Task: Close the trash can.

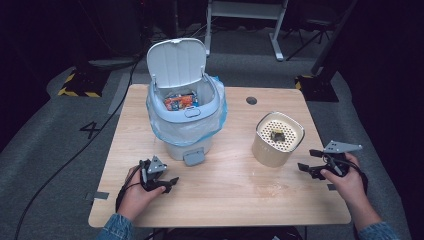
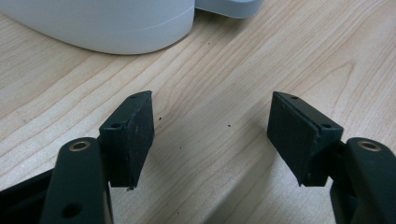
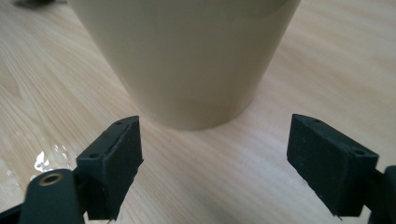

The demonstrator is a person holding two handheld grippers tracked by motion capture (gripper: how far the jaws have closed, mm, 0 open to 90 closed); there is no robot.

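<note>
In the high view, the beige container [image 1: 278, 139] with a perforated top stands on the surface [image 1: 225, 185] to the right of the white bin [image 1: 184, 115], and the right tool [image 1: 311, 161] is released just beside the container, so a fast approach could push it over. In the left gripper view, the left tool [image 2: 210, 135] is also released and empty near the bin base [image 2: 107, 23]. In the right gripper view, a wet spot [image 3: 44, 161] lies on the surface left of the container [image 3: 187, 56], so I judge the container may slide when squeezed.

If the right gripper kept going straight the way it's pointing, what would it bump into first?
Most likely the beige container: it stands right ahead of the right gripper, whose open jaws hold nothing. Only bare table lies between them.
</note>
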